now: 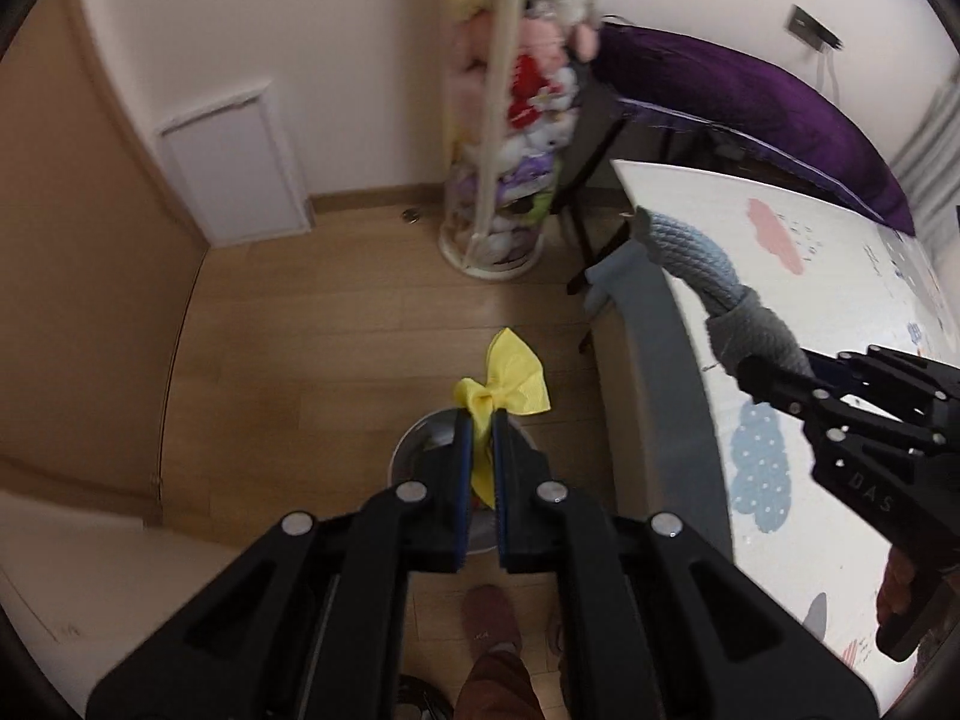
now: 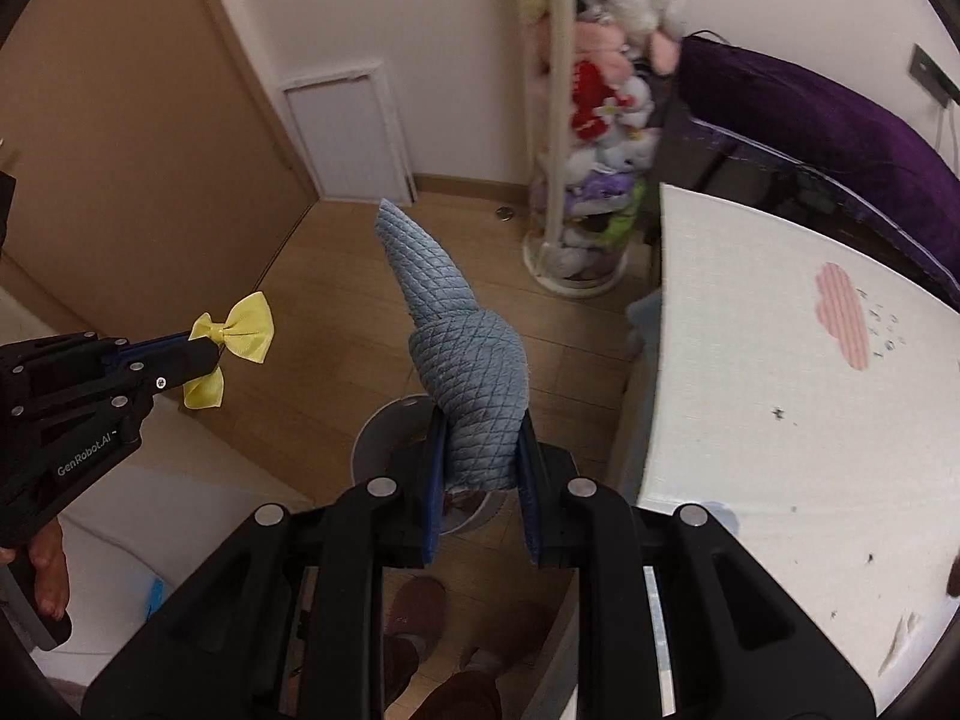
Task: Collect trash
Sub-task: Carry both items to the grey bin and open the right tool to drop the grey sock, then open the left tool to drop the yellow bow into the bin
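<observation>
My left gripper is shut on a yellow ribbon bow and holds it in the air over a round grey bin on the wooden floor. The bow also shows in the right wrist view, held at the left. My right gripper is shut on a blue-grey quilted cloth piece that sticks up between its fingers, above the same bin. In the left wrist view the cloth and the right gripper are at the right.
A white table with cloud prints stands at the right. A clear tube of plush toys stands by the far wall, a purple cushion behind the table. A wooden door is left. My slippered feet are below.
</observation>
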{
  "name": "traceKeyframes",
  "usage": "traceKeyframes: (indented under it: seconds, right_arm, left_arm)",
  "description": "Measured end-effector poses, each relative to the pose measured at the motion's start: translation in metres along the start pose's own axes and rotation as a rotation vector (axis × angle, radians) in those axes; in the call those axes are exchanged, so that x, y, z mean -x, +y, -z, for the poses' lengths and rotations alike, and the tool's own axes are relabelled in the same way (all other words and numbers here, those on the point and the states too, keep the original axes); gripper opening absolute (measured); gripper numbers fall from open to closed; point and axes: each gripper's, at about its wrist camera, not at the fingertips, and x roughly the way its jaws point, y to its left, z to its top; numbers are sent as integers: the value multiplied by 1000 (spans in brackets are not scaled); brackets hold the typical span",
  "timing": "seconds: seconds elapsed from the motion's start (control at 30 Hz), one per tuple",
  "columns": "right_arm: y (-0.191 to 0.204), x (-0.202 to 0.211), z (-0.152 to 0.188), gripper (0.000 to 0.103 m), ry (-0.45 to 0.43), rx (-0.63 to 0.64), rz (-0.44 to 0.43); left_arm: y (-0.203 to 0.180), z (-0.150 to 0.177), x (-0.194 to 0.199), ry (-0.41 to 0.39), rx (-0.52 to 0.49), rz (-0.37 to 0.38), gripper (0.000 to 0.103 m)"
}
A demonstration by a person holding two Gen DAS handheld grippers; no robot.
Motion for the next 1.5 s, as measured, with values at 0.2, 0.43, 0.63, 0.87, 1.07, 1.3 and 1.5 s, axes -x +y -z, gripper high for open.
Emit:
traceKeyframes:
  seconds: [0.2,0.43,0.63,0.87,1.07,1.3,1.5]
  right_arm:
    - [55,-54,5,20,69,128,-70]
    - [83,-98,13,21,115,226,-102]
    - [83,-115,10,45,134,249,-106]
    - [77,-109,7,45,129,280,-103]
    - [63,-100,7,45,123,283,-85]
    - [44,-94,8,45,121,236,-60]
    - [31,-92,9,45,121,202,-43]
  left_arm:
    - [39,38,-18,24,147,-27,7]
    - [61,66,-37,36,263,-66,7]
    - [64,76,-41,32,334,-73,7]
    - [61,75,-43,25,349,-73,7]
    - [50,69,-46,10,338,-59,7]
    - [39,58,-55,-4,320,-6,30]
    - [34,51,-65,-7,300,4,51]
